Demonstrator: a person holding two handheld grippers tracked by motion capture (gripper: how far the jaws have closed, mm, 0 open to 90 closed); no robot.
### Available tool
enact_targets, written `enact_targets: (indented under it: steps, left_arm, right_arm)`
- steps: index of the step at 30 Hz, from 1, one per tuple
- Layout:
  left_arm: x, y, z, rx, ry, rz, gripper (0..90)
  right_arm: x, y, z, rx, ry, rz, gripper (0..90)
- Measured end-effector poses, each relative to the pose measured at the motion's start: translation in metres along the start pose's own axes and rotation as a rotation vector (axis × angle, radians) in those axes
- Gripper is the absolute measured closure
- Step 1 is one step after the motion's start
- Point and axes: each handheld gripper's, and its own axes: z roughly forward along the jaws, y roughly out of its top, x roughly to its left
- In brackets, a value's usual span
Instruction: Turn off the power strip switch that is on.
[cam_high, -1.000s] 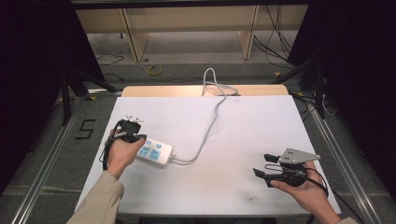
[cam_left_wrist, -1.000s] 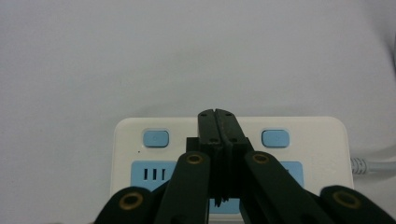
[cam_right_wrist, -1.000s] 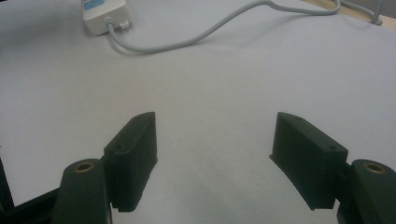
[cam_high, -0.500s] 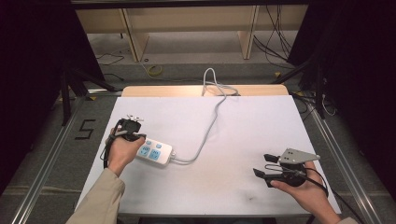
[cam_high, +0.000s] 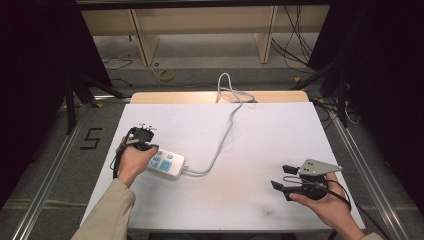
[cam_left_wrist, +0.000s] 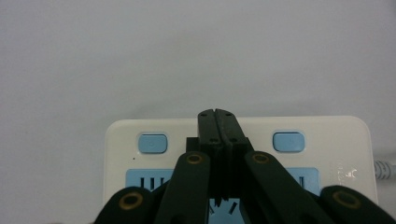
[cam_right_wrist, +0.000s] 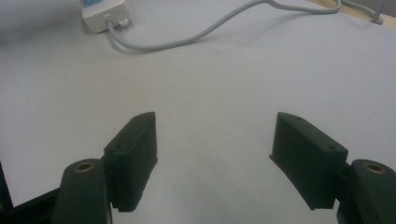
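The table is white, with a bare wooden strip along its far edge; the power strip serves as landmark and lies flat on the table's left part, white with pale blue sockets and two blue buttons; its grey cord leaves the strip's right end, curves toward the far edge and drops over it; the left hand sits just left of the strip, holding the left gripper over the strip's top face; its jaws are pressed together with nothing between them, tips lying between the two blue buttons; the right hand is well to the right of the strip, near the table's front edge; the right gripper points back toward the strip, its jaws spread wide and empty above bare table.
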Motion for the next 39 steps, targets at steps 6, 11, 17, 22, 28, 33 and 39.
enact_targets:
  steps: [6,11,17,22,28,33,39]
  left_arm:
    - [-0.002,0.001,0.004,0.016,-0.004,0.009,90.0]
    - [-0.001,0.001,0.007,0.028,-0.002,0.016,90.0]
    - [-0.003,0.001,0.009,0.034,-0.006,0.02,90.0]
    - [-0.003,0.001,0.011,0.042,-0.003,0.025,90.0]
    - [-0.003,0.001,0.013,0.047,-0.004,0.03,90.0]
    - [-0.003,0.0,0.016,0.052,-0.003,0.025,90.0]
    - [-0.003,0.001,0.019,0.061,-0.005,0.027,90.0]
  right_arm:
    - [0.0,0.0,0.0,0.0,0.0,0.0,31.3]
    - [0.0,0.0,0.0,0.001,0.0,0.002,31.3]
    - [0.0,0.0,0.0,0.002,0.001,-0.001,31.3]
    - [0.0,0.0,0.0,0.002,0.001,-0.001,31.3]
    - [0.0,0.0,-0.001,0.003,0.002,-0.001,31.3]
    - [0.0,0.0,0.0,0.005,0.002,-0.003,31.3]
    - [0.0,-0.001,0.0,0.005,0.002,-0.004,31.4]
